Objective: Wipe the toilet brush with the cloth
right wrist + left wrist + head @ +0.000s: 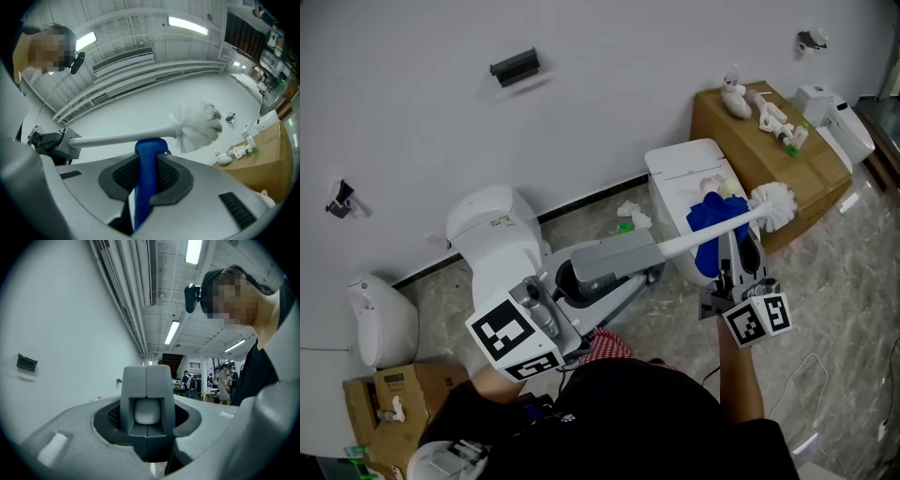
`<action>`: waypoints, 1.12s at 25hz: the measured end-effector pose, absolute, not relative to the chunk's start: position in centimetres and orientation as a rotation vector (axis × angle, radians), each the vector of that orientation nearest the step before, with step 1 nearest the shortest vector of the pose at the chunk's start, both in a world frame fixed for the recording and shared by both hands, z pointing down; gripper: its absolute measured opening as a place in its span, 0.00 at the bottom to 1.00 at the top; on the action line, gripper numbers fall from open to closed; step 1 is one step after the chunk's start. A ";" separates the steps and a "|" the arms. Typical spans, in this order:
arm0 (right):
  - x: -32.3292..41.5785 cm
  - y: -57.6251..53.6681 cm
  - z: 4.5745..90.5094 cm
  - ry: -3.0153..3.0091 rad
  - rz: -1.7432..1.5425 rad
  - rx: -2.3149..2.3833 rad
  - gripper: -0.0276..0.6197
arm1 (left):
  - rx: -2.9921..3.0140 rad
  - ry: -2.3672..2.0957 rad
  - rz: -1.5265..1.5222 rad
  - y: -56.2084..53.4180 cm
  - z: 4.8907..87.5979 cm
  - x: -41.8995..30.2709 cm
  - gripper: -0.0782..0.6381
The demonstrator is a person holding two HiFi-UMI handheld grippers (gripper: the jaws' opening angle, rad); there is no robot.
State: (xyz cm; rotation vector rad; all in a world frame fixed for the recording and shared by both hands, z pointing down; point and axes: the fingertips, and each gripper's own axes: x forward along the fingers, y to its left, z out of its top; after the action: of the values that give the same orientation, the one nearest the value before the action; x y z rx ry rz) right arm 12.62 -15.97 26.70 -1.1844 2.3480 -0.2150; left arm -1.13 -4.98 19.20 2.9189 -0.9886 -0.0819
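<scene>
The white toilet brush (712,230) is held level in the air, its bristle head (773,204) pointing right. My left gripper (623,258) is shut on the handle's end, which shows as a white stub (146,412) between its jaws. My right gripper (737,255) is shut on a blue cloth (711,225), pinched upright (146,183) between the jaws. The cloth's top touches the handle (122,138) from below, just short of the bristles (199,125). The left gripper (51,140) also shows in the right gripper view.
A white toilet tank (675,173) stands below the brush, another white toilet (492,234) to the left. A cardboard box (811,178) with small white items sits at the right against the wall. A cardboard carton (389,398) lies bottom left on the marble floor.
</scene>
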 end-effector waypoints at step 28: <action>8.5 -8.8 20.1 2.462 -0.042 -0.911 0.14 | 2.906 -1.169 -0.075 -6.7 19.7 -2.4 0.34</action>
State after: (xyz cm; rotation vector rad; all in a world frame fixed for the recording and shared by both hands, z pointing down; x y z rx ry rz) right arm 8.45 -8.82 20.11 -0.9106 2.4623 -0.0417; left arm -2.40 -6.66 19.74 2.9064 -1.1685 -0.0747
